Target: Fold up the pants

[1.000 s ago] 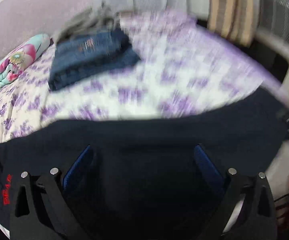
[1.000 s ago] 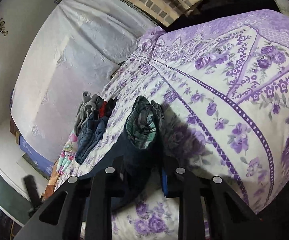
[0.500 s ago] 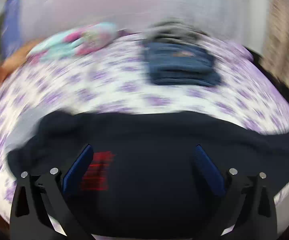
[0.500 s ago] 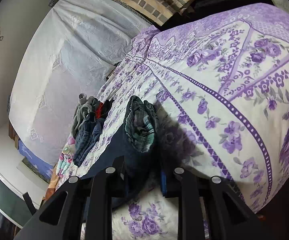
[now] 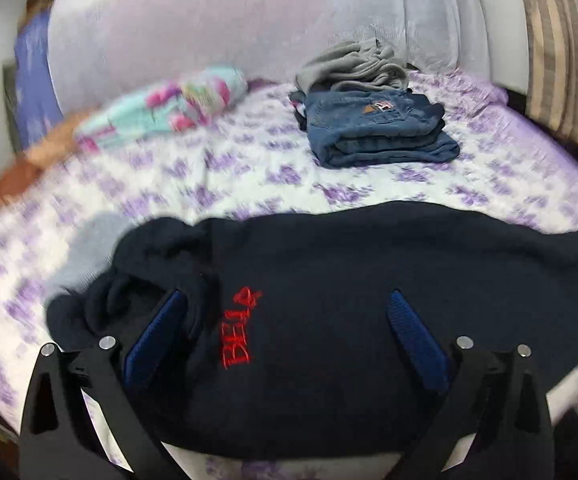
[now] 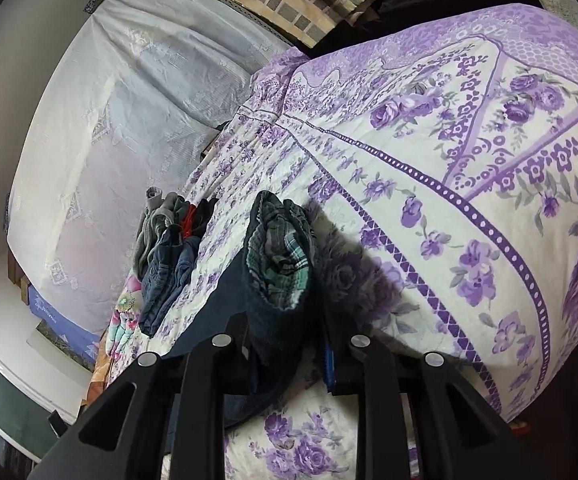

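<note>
Dark navy pants [image 5: 349,288] with red stitched lettering [image 5: 239,332] lie spread across the near side of the bed. My left gripper [image 5: 287,300] hovers over them, its blue pads [image 5: 161,328] wide apart and open, with the lettering between the two fingers. The pants' left end is bunched up beside the left finger. In the right wrist view my right gripper [image 6: 287,324] is shut on one end of the same pants [image 6: 277,264], where a green plaid lining shows; that end stands up from the sheet between the fingers.
Folded blue jeans [image 5: 377,132] and a grey garment [image 5: 353,66] sit at the far side of the purple floral bedsheet [image 5: 249,168]. A colourful rolled pillow [image 5: 169,104] lies at the far left. A striped curtain [image 5: 553,48] hangs right. The bed's edge drops off on the right [image 6: 549,320].
The left gripper has swung leftward along the pants, so the red lettering now sits between its fingers and the jeans appear at the right. The right gripper has kept its grip and place.
</note>
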Demonstrator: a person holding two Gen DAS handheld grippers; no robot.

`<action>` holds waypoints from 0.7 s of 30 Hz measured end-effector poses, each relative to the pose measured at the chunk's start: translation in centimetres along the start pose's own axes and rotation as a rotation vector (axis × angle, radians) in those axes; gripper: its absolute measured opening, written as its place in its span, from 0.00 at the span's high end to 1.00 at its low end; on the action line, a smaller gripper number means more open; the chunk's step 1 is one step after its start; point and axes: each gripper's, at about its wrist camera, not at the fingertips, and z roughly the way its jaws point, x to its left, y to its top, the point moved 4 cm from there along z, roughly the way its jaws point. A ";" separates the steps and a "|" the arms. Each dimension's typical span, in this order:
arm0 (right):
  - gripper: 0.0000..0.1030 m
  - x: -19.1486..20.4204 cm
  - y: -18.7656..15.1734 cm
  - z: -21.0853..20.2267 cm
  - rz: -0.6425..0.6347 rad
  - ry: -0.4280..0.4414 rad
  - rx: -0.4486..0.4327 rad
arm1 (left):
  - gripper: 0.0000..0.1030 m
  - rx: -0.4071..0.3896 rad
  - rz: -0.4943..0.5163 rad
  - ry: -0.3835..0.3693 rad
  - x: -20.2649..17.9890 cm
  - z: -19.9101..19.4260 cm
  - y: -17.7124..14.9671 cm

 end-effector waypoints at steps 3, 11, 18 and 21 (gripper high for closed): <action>0.81 0.3 -0.1 -0.2 -0.006 -0.007 -0.014 | 0.04 0.083 -0.013 0.002 0.3 3.0 -0.9; 0.83 13.4 -1.4 -1.0 -0.460 -0.030 -0.104 | 0.04 0.041 -0.352 -0.269 8.2 -1.9 -0.6; 0.83 25.4 -10.5 4.5 -0.857 0.064 -0.007 | 0.04 -0.001 -0.429 -0.273 11.4 -4.5 -0.7; 0.83 27.6 -16.5 7.6 -1.003 0.078 0.104 | 0.04 -0.021 -0.393 -0.186 12.1 -5.1 -0.4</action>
